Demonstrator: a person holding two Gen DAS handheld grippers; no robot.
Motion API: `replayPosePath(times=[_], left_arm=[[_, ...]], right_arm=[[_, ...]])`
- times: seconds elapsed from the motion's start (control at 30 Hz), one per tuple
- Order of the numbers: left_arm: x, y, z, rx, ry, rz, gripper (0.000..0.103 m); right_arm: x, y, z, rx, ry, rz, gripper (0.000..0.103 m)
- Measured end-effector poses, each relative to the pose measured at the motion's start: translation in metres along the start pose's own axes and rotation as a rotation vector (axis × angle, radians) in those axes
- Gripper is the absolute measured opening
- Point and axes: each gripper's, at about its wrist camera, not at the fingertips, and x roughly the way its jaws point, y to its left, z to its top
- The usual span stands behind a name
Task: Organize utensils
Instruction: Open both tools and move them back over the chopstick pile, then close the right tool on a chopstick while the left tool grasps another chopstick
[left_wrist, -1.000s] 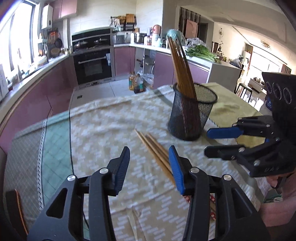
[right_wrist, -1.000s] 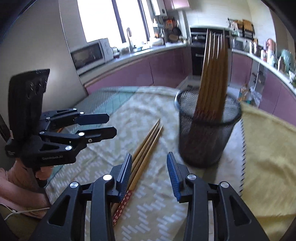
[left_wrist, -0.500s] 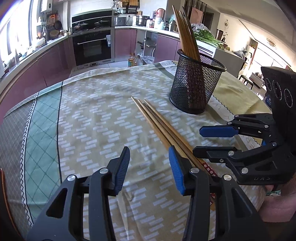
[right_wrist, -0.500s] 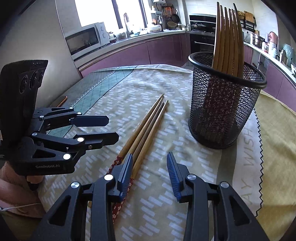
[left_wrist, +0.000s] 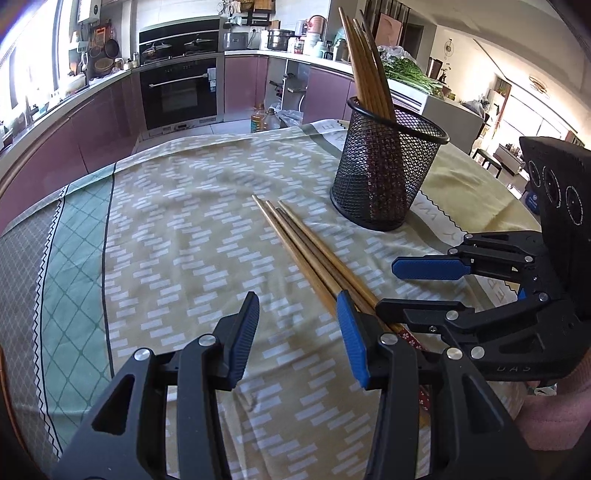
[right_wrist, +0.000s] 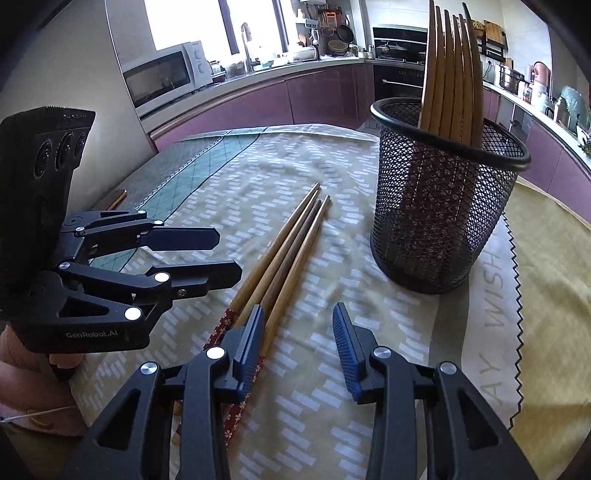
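Several loose wooden chopsticks (left_wrist: 306, 251) (right_wrist: 284, 251) lie together on the patterned tablecloth, their red-patterned ends nearest me. A black mesh holder (left_wrist: 384, 173) (right_wrist: 443, 206) stands beyond them with several chopsticks (left_wrist: 365, 74) (right_wrist: 450, 74) upright inside. My left gripper (left_wrist: 299, 328) is open and empty, just left of the loose chopsticks; it also shows in the right wrist view (right_wrist: 218, 254). My right gripper (right_wrist: 299, 339) is open and empty, with its left finger over the chopsticks' ends; it also shows in the left wrist view (left_wrist: 424, 288).
The tablecloth (left_wrist: 177, 236) covers a round table whose edge lies close below both grippers. A phone (right_wrist: 110, 199) lies near the far left edge. Kitchen counters and an oven (left_wrist: 177, 92) stand behind the table.
Both grippers have drawn back and down toward the near ends of the loose chopsticks. The holder now looks farther away. Both grippers stay open.
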Motion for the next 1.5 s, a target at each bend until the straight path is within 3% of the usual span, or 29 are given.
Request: replayPosePath(times=[0.6,0.97,1.13,1.5], left_arm=[[0.020,-0.001,0.007,0.001,0.044,0.003,0.043],[0.019,0.002,0.007,-0.007,0.063,-0.006,0.032],[0.022,0.004,0.010,-0.010,0.072,0.006,0.031],[0.031,0.011,0.020,-0.037,0.077,0.016,0.017]], right_arm=[[0.003,-0.003,-0.001,0.001,0.006,-0.013,0.034],[0.005,-0.001,0.002,-0.010,0.008,-0.031,0.032],[0.009,0.001,0.006,-0.022,0.010,-0.045,0.029],[0.016,-0.001,0.014,-0.015,0.009,-0.050,0.019]])
